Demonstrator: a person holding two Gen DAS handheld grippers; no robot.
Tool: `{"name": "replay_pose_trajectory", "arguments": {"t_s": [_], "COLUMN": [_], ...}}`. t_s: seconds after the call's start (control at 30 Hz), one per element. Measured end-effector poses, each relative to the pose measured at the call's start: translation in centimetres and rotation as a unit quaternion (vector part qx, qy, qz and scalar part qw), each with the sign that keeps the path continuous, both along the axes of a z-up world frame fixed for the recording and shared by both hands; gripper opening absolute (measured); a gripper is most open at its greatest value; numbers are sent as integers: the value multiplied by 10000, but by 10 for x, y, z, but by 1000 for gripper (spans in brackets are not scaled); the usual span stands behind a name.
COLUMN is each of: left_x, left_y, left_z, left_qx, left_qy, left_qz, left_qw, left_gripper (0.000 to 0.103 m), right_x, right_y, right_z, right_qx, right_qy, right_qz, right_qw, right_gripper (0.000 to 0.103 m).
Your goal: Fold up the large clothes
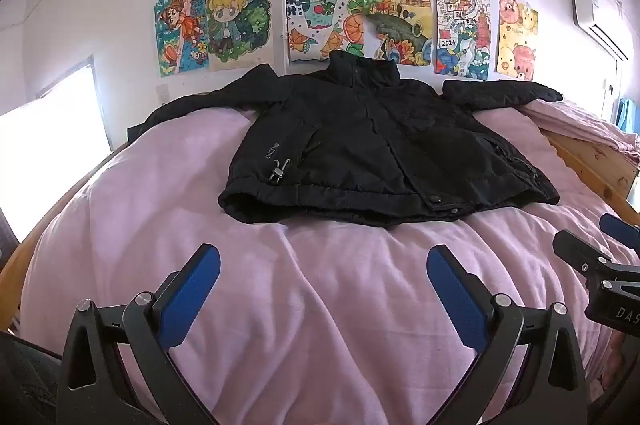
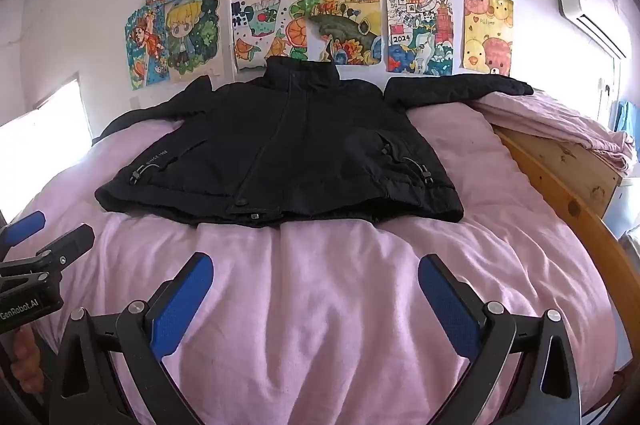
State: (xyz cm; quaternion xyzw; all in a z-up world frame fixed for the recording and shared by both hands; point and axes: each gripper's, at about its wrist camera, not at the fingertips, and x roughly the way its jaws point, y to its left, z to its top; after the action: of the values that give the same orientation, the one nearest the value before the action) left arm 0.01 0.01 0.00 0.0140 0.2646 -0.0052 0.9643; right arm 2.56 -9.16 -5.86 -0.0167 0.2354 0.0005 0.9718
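Black jacket [image 1: 372,149] lies flat, front up, sleeves spread, on the pink bed cover [image 1: 320,285], collar toward the wall. Left gripper [image 1: 323,275] and right gripper [image 2: 316,283] hover short of its hem, both spread wide, empty, clear of the fabric.

- A bed [image 1: 320,305] with a pale wooden frame [image 2: 560,193] was covered by a pink sheet, creased into soft folds across the near half.
- A black jacket [image 2: 280,153] was laid flat on the sheet, front side up, collar toward the wall (the front appeared closed).
- Both sleeves were spread outward; one reached onto a folded pink cloth [image 2: 560,121] resting at the bed's far corner.
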Motion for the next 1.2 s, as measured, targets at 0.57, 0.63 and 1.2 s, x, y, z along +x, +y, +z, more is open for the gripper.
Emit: {"name": "replay_pose_trajectory", "arguments": {"t_s": [0.57, 0.63, 1.2], "left_x": [0, 0, 0], "left_y": [0, 0, 0], "left_z": [0, 0, 0], "left_qx": [12, 17, 27], "left_qy": [-2, -8, -11], "left_qz": [1, 2, -3], "left_qw": [10000, 10000, 10000], "left_gripper": [102, 102, 102], "right_x": [7, 5, 8], "right_y": [-3, -3, -4], "right_z": [-11, -10, -10], "right_qx": [-19, -12, -3], "right_qy": [69, 75, 106], "right_qz": [-118, -124, -119], "right_qw": [9999, 9999, 9999], "right_gripper": [103, 103, 103]}}
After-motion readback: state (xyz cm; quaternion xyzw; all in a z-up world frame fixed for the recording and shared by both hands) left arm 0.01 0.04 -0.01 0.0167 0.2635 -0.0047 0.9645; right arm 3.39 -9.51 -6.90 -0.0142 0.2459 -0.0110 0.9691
